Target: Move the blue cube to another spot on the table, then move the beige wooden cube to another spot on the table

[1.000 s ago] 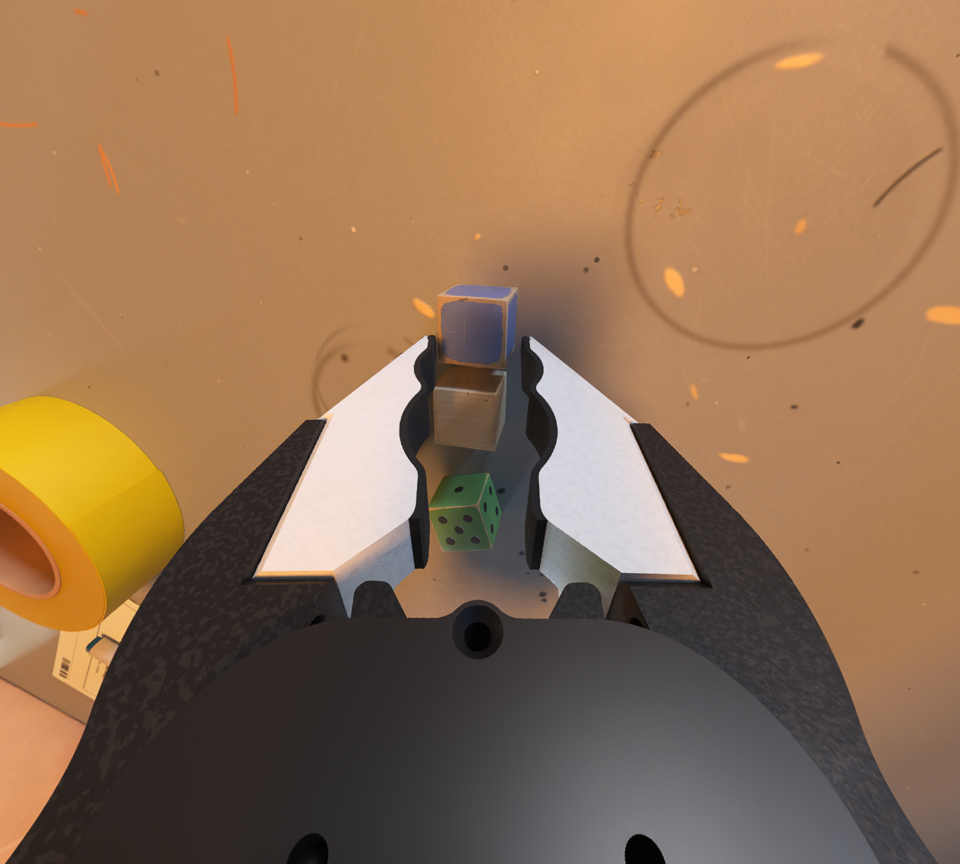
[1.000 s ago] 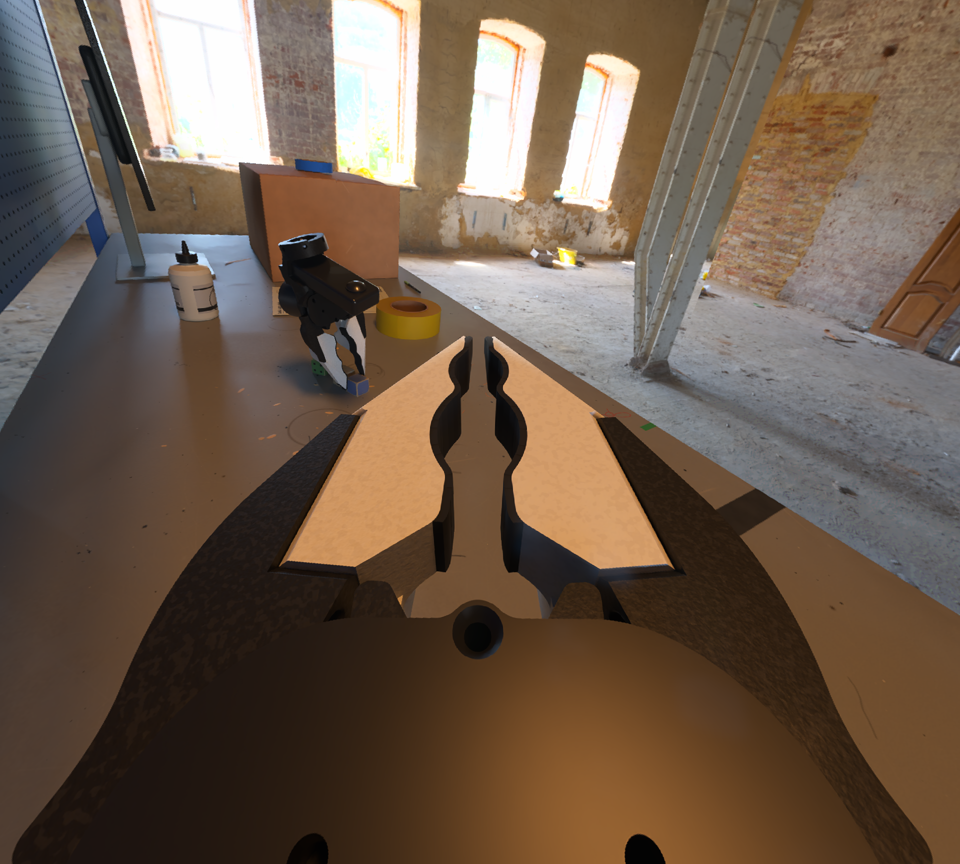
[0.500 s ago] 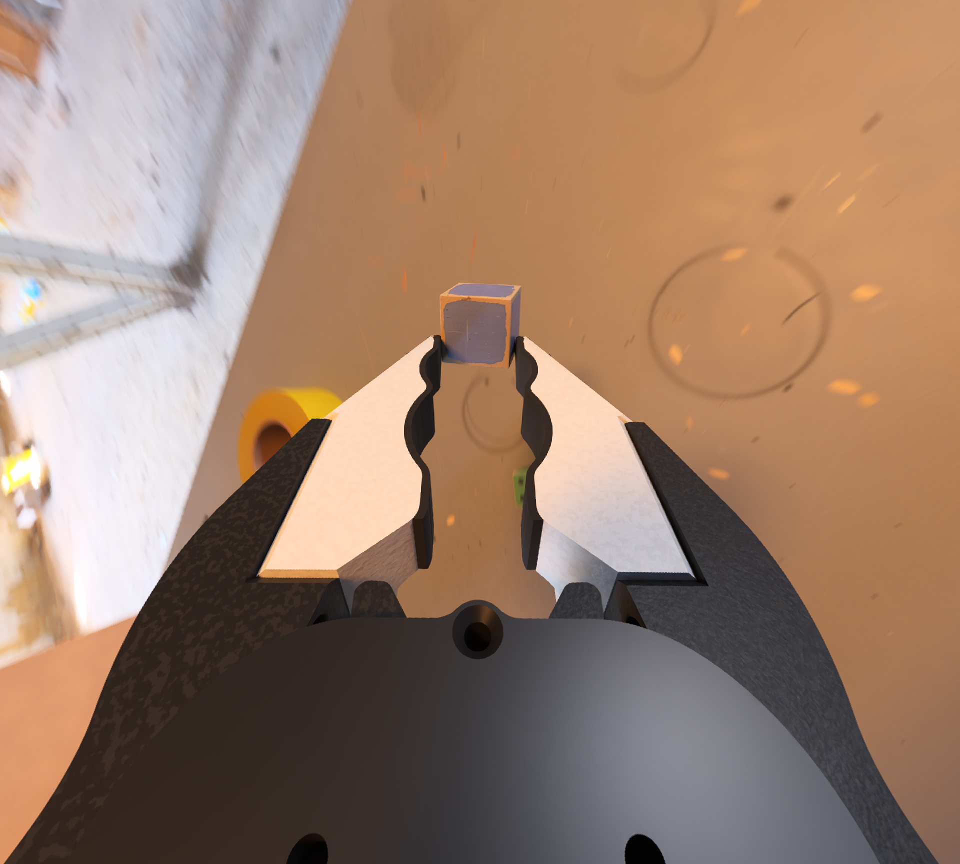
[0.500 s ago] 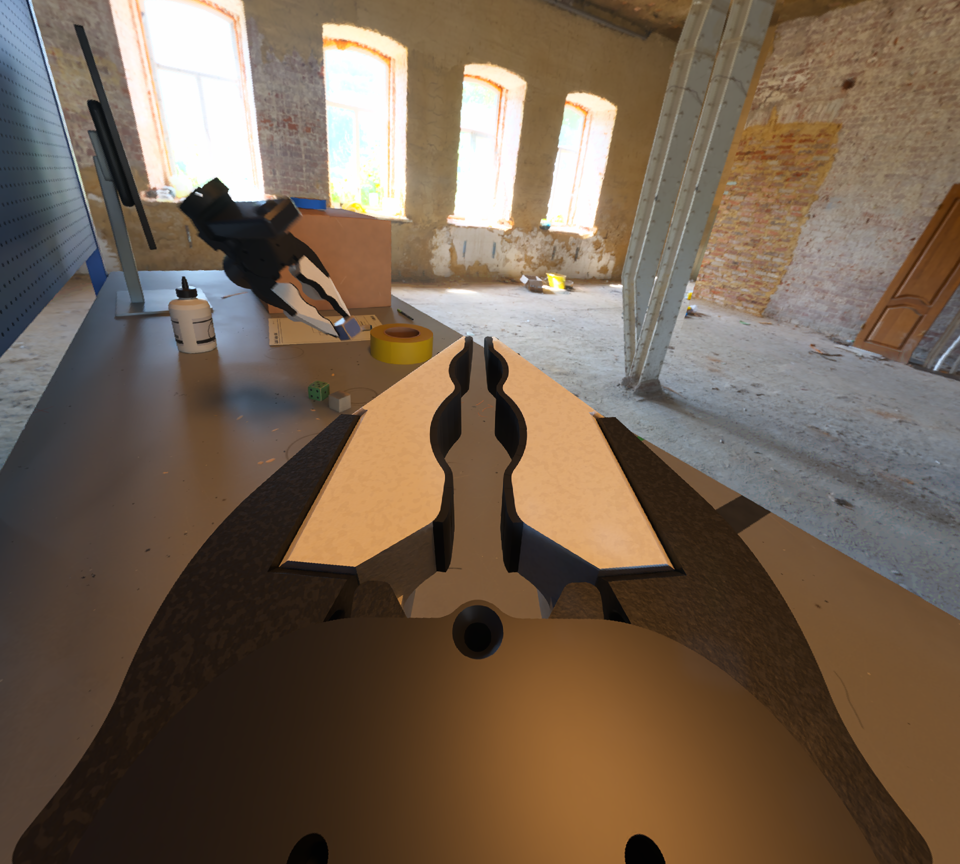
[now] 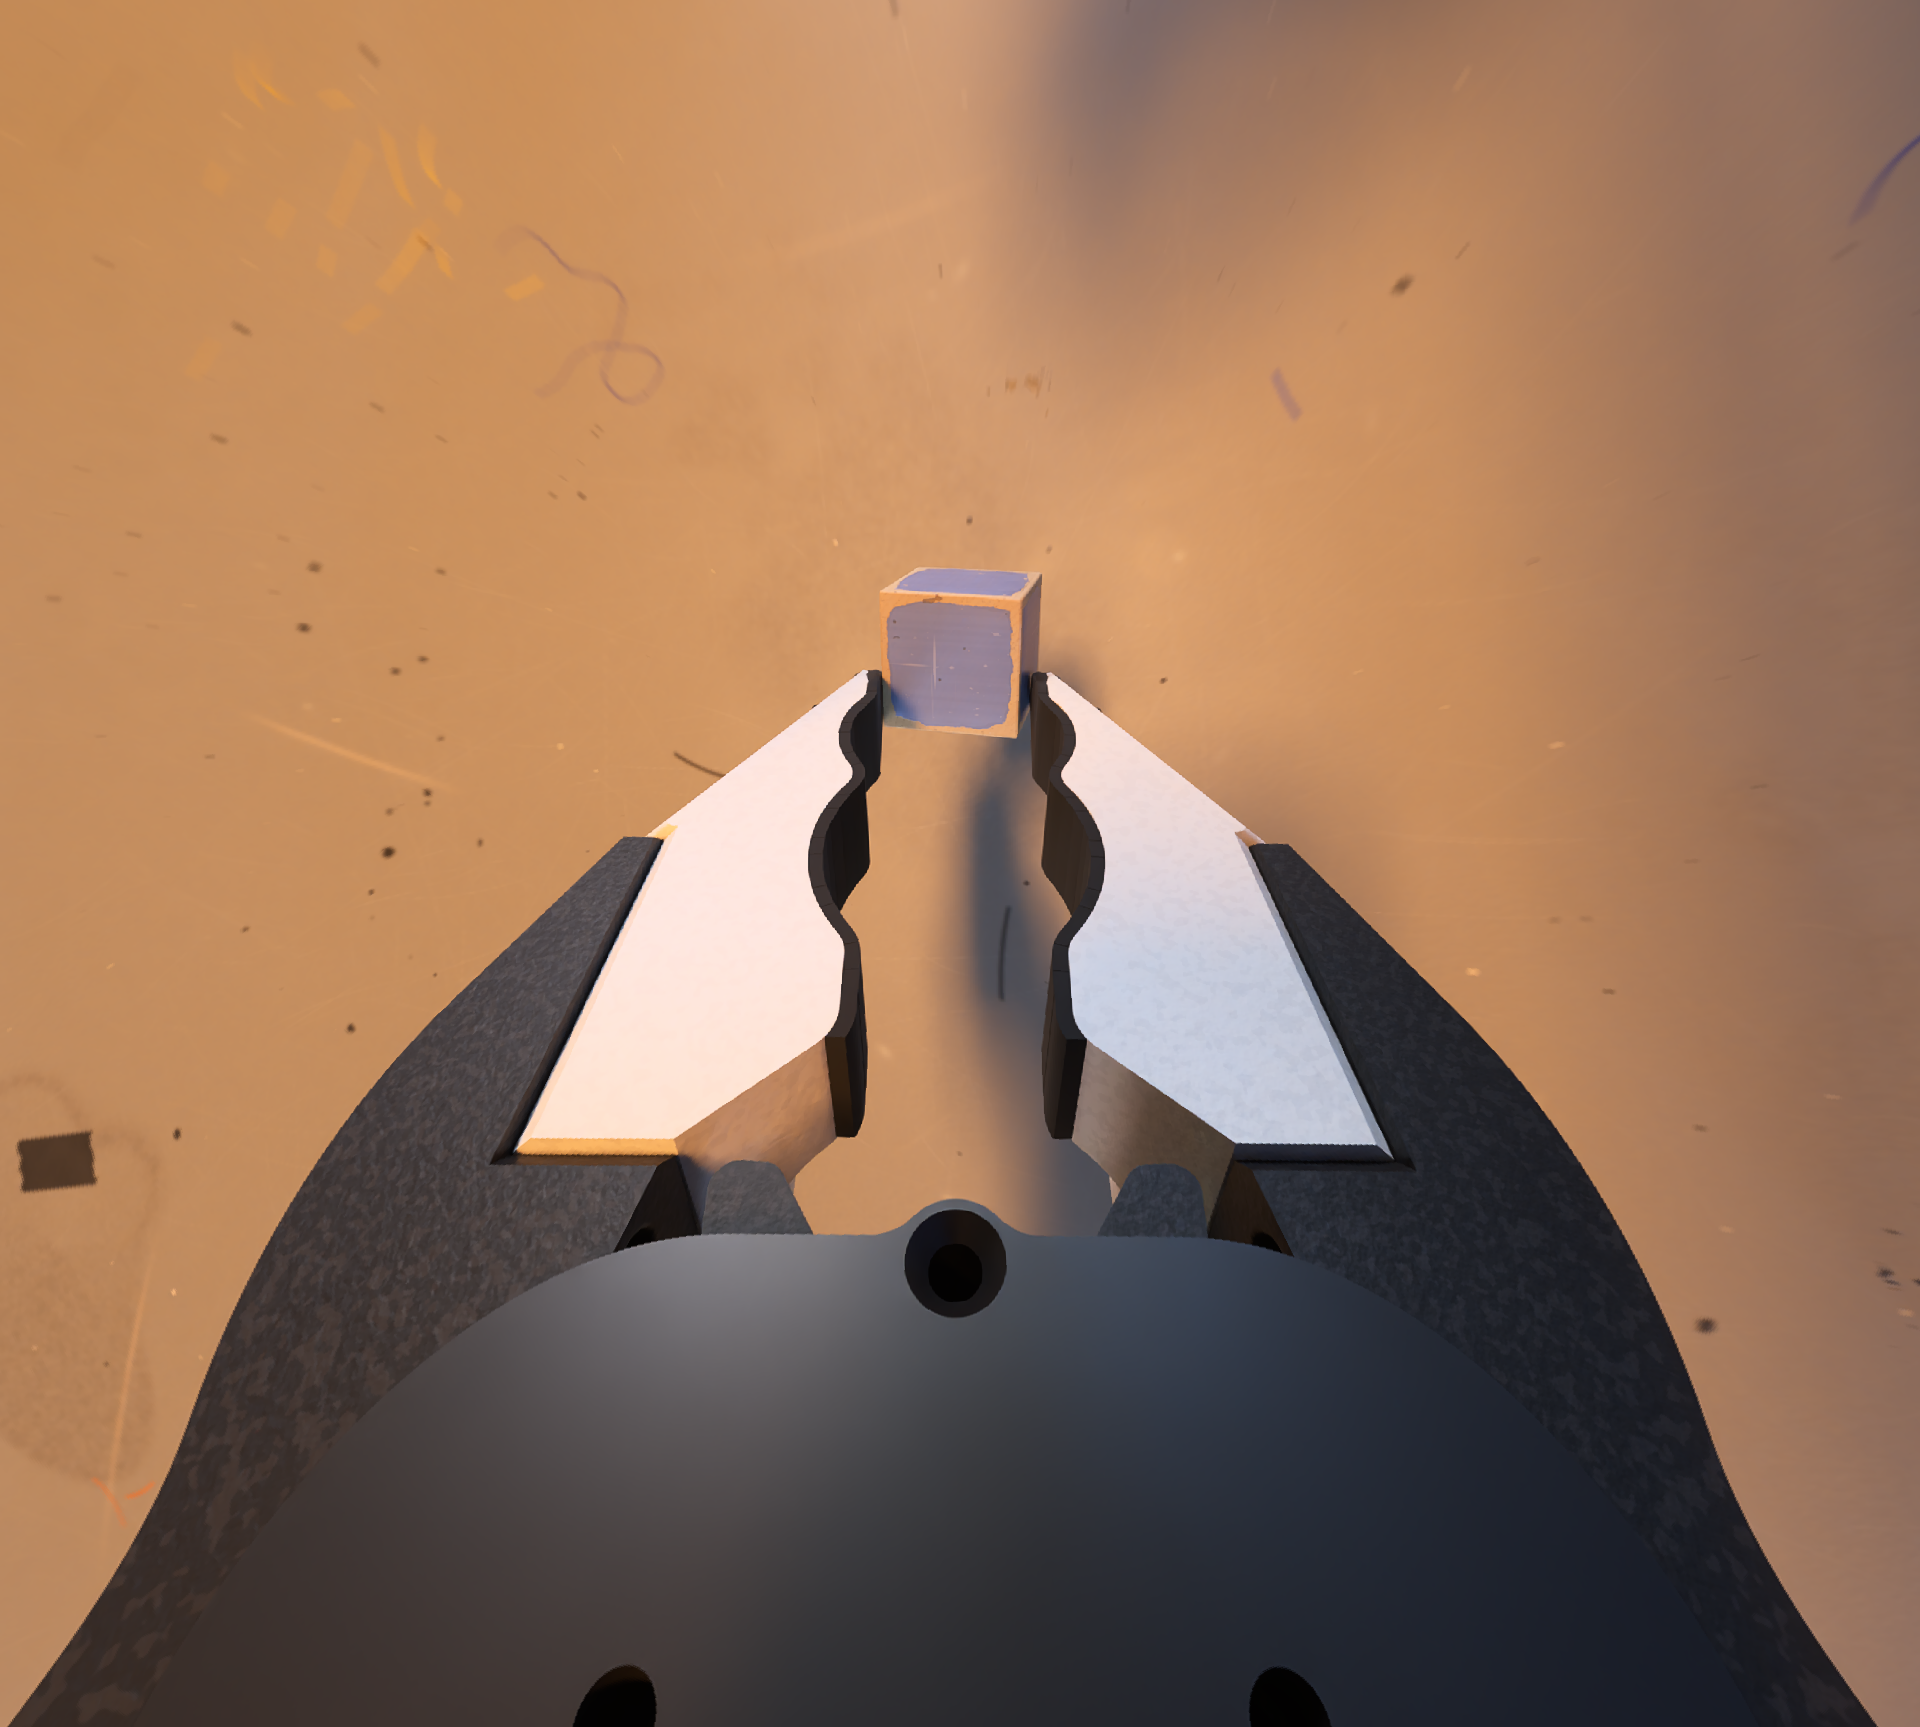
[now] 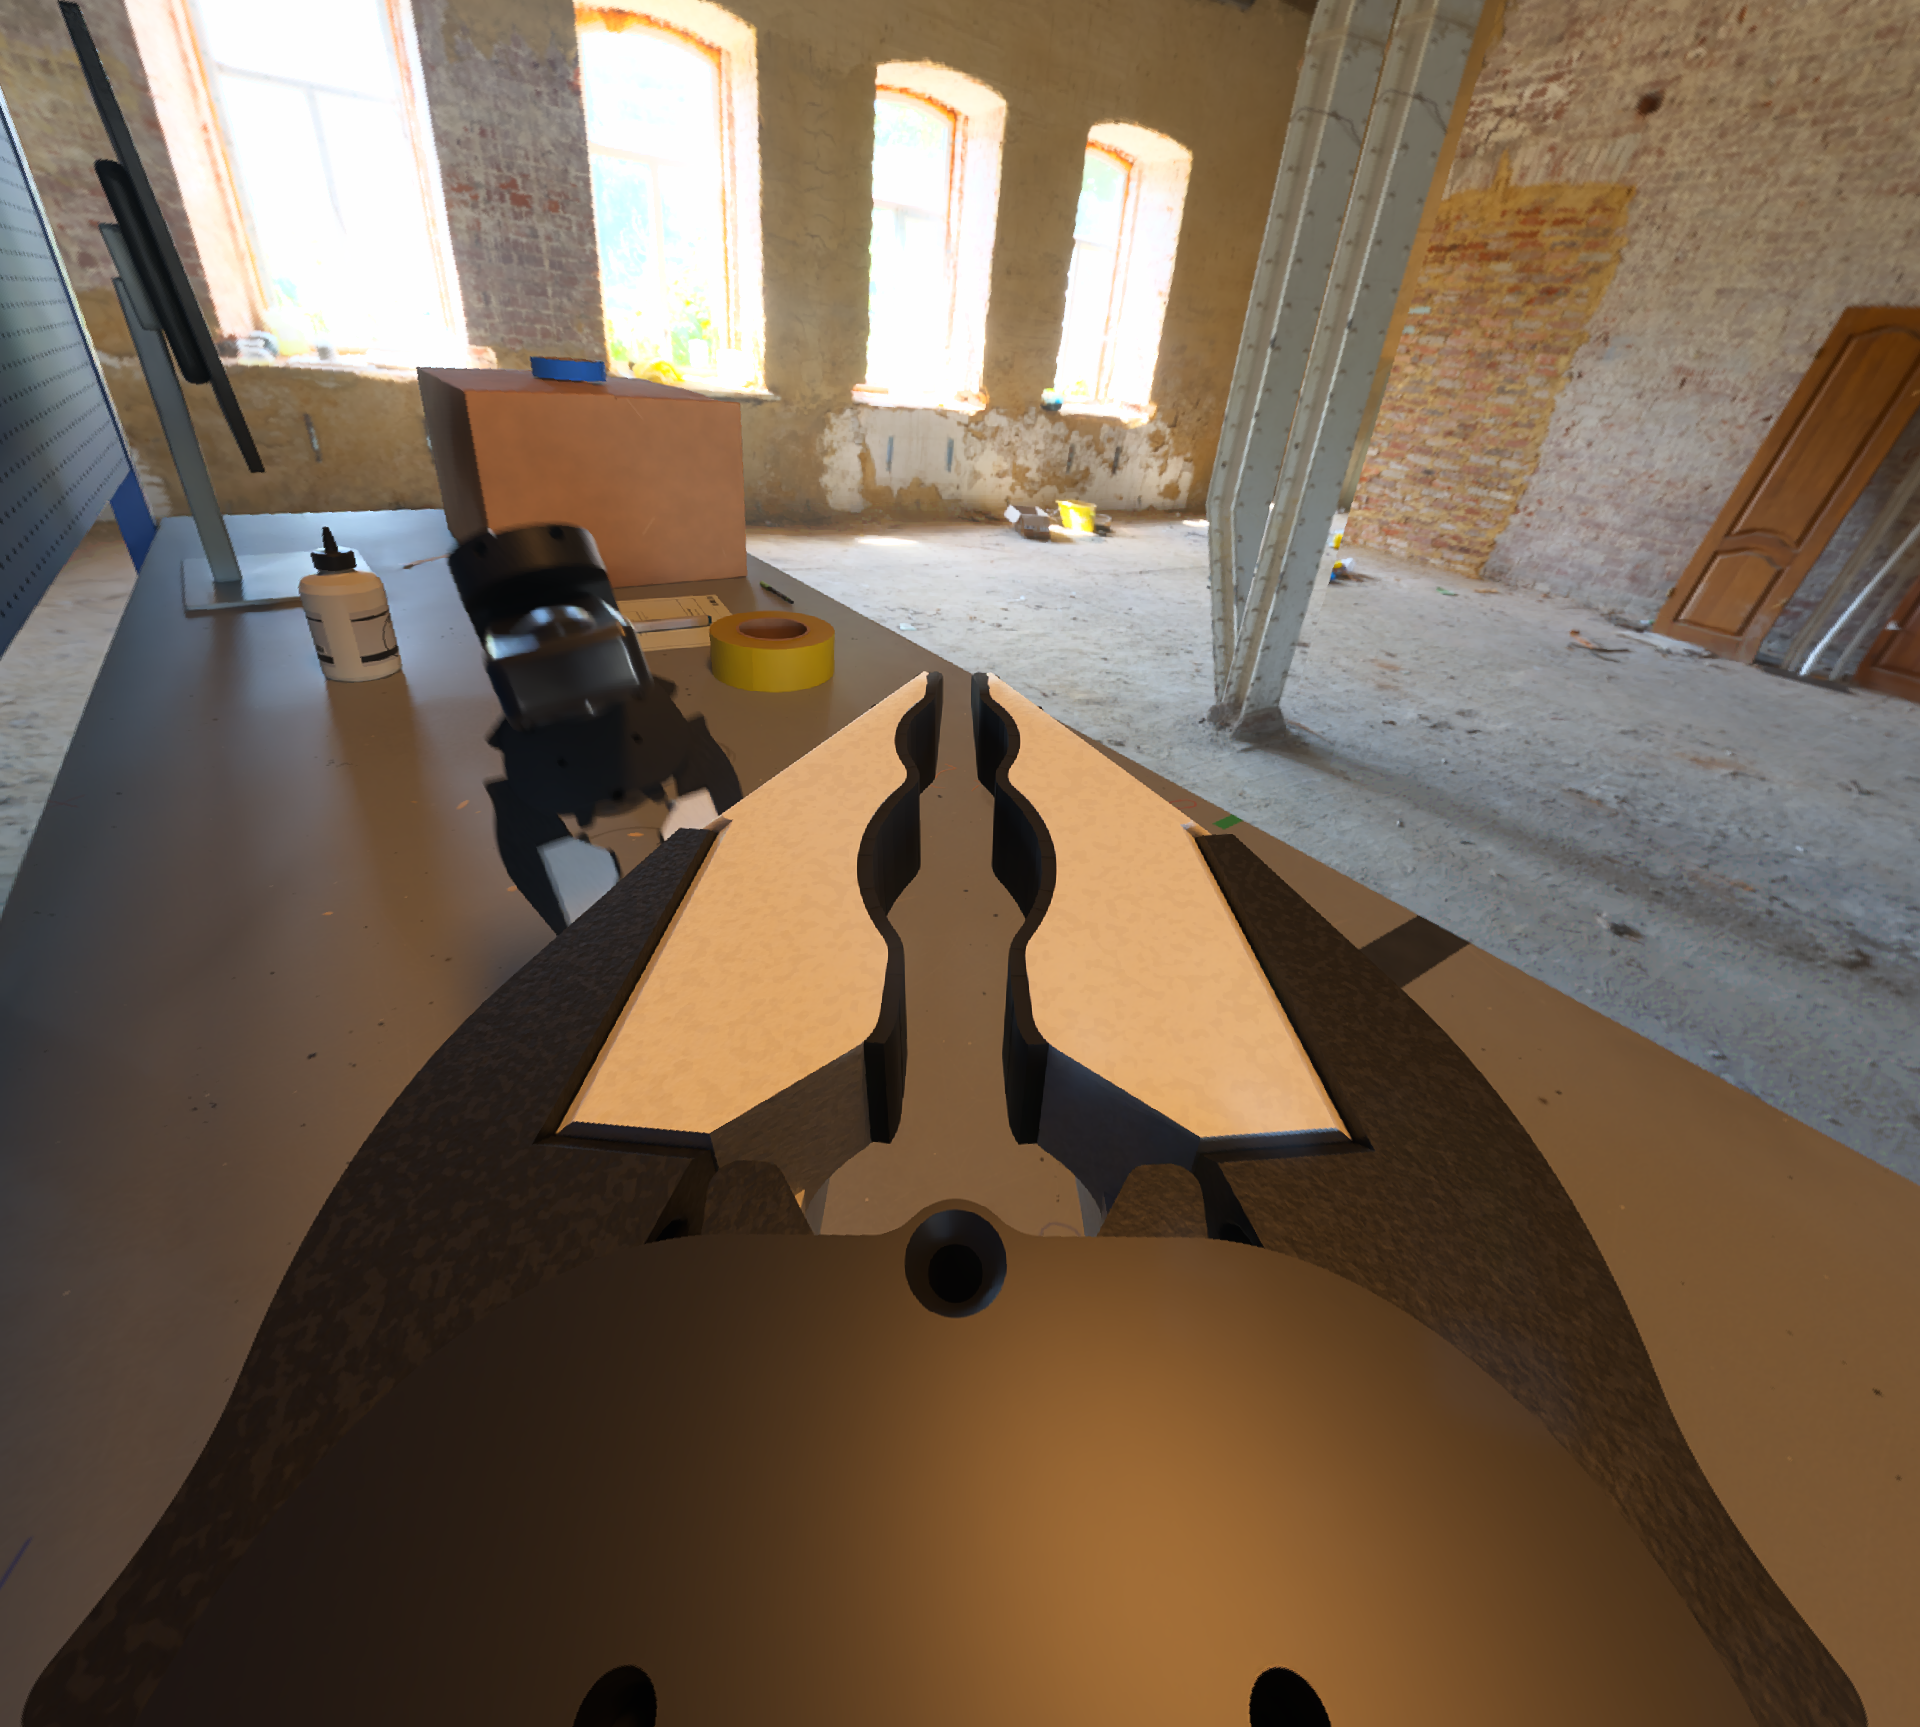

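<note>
In the left wrist view, my left gripper (image 5: 956,703) is shut on the blue cube (image 5: 958,654), a small cube with blue faces and worn wooden edges. The fingertips pinch its two sides, low over the brown table (image 5: 520,534). I cannot tell whether the cube touches the table. In the right wrist view, my right gripper (image 6: 956,690) is shut and empty above the table. There the left gripper's body (image 6: 561,638) shows blurred at left; its fingertips and the cube are hidden behind my right finger. The beige wooden cube is not in view.
A yellow tape roll (image 6: 771,649), a white bottle (image 6: 348,623), a cardboard box (image 6: 603,472) and a monitor stand (image 6: 197,472) stand at the table's far end. The table's edge (image 6: 1299,877) runs along the right, with the floor beyond it.
My left gripper lifted the blue cube away from the beige cube and the green die, swung it through the air and came down over another patch of table, nearer my right gripper, which barely moved.
</note>
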Motion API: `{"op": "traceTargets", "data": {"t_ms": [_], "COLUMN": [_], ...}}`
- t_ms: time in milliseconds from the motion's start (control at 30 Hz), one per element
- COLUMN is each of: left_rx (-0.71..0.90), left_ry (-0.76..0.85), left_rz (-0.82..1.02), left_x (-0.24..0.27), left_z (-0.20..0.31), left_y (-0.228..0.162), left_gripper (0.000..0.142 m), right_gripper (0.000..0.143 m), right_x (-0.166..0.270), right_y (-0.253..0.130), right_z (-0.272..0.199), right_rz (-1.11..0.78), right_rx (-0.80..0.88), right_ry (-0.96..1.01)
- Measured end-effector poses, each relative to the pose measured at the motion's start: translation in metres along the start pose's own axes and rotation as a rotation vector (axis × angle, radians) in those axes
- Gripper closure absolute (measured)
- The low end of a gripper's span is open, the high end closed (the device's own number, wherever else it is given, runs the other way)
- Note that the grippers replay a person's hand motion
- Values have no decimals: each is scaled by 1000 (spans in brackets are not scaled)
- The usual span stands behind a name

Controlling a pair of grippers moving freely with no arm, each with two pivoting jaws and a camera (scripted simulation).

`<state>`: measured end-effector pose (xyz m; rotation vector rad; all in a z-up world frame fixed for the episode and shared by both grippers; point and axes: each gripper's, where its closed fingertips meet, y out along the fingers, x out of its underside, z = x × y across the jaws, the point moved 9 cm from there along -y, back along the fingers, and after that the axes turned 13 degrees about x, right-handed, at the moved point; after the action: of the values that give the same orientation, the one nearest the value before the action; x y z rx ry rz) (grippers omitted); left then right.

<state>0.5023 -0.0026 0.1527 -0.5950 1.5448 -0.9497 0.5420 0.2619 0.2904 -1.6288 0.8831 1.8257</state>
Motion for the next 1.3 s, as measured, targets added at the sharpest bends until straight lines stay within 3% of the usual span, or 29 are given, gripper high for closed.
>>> {"op": "traceTargets", "data": {"t_ms": [100,333,667,1200,1233,1300], "left_rx": [19,79,117,112,113,107], "left_ry": [-1,-12,-65,-8,-4,-4], "left_rz": [-150,-273,-331,-329,-318,-277], "left_x": [-1,-2,-4,-7,-9,-13], "left_z": [-13,-24,-29,-26,-25,-22], "left_y": [29,53,60,60,56,43], "left_gripper": [114,114,114,115,106,102], "right_gripper": [137,135,134,132,132,132], "right_x": [3,6,9,13,13,14], "right_y": [-2,-1,4,4,3,3], "right_z": [4,8,7,10,10,12], "right_rz": [-19,-62,-119,-128,-128,-128], "right_rx": [5,-3,-33,-44,-43,-43], "right_ry": [15,18,-1,8,9,15]}}
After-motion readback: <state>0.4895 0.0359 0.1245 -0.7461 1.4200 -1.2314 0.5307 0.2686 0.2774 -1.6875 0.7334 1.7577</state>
